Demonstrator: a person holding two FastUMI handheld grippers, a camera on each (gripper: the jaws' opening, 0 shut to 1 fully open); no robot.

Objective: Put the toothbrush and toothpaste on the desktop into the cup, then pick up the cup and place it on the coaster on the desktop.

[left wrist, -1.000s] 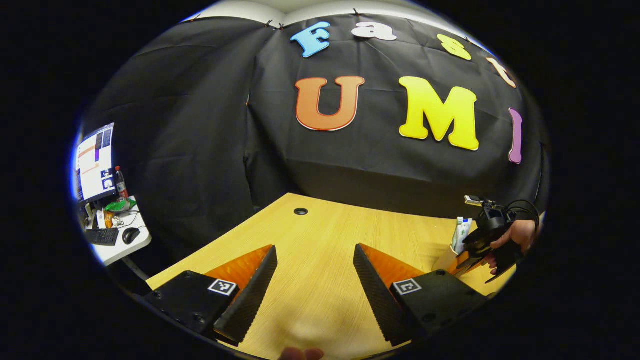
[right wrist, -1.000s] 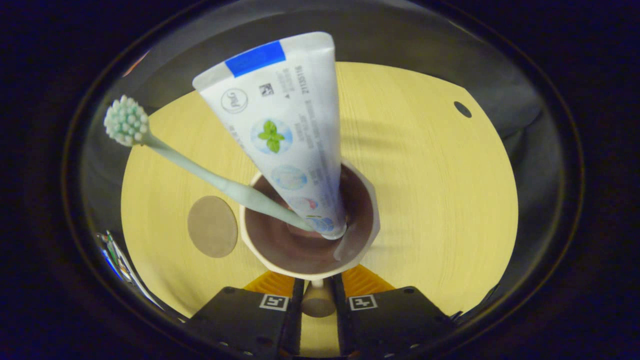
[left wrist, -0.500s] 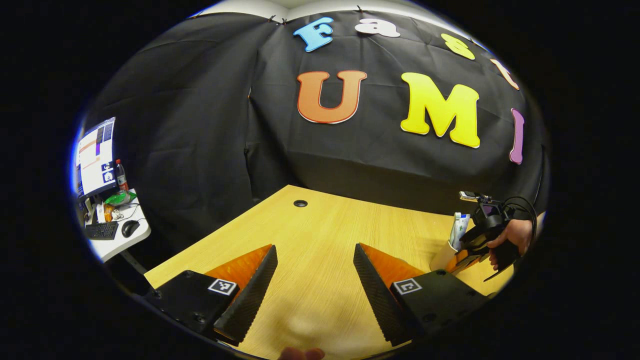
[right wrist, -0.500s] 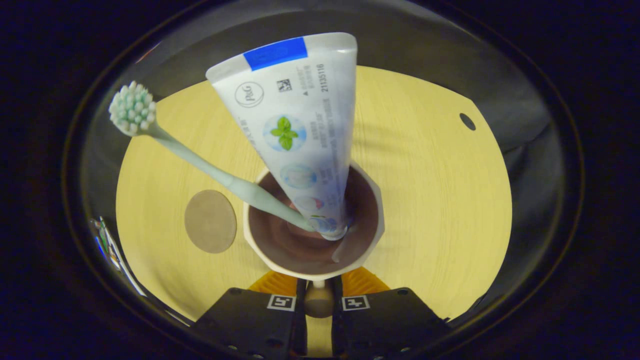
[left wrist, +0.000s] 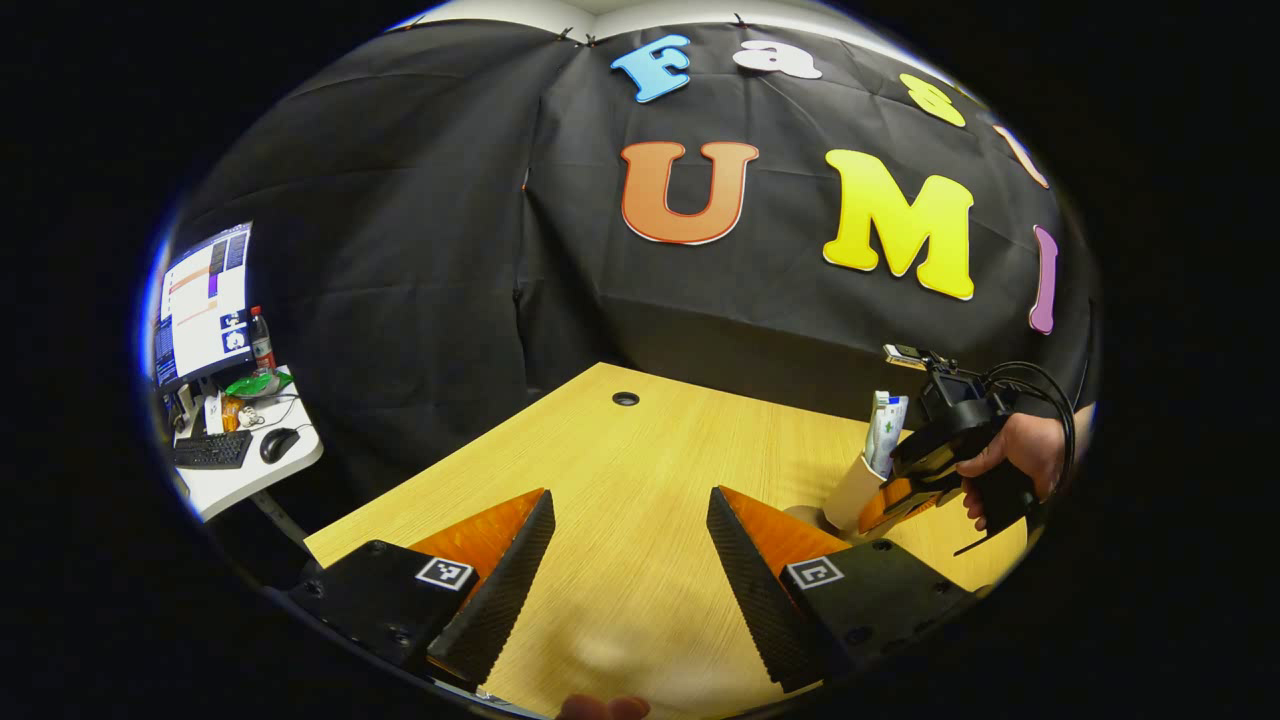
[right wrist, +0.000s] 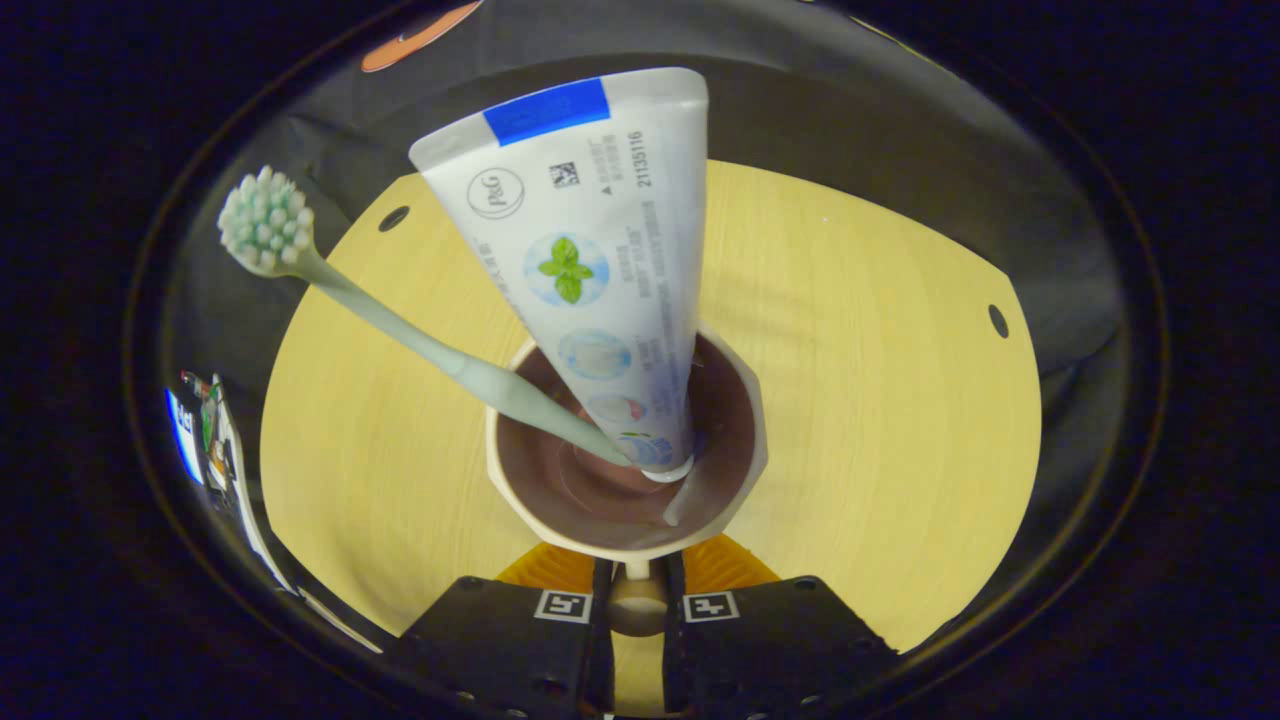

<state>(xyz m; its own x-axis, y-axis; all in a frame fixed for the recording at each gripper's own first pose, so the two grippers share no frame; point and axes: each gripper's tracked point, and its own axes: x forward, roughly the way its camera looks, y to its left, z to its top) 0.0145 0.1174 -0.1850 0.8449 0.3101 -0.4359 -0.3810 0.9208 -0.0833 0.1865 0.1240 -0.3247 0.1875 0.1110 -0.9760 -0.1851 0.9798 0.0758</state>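
Your right gripper (right wrist: 636, 600) has its fingers pinched on the near handle of the cup (right wrist: 625, 520). The toothbrush (right wrist: 400, 330) and the toothpaste (right wrist: 590, 260) stand inside the cup, the brush leaning left with its bristles up, the tube upright beside it, cap down.

In the left gripper view, your hand (left wrist: 1010, 455) holds that cup (left wrist: 850, 490) tilted at the right side of the counter (left wrist: 620, 500); whether it touches the counter, you cannot tell. Your left gripper (left wrist: 630, 560) hovers over bare wood at the near edge, fingers spread wide, holding nothing. A side desk (left wrist: 240, 470) with a monitor (left wrist: 200, 305) stands far left.
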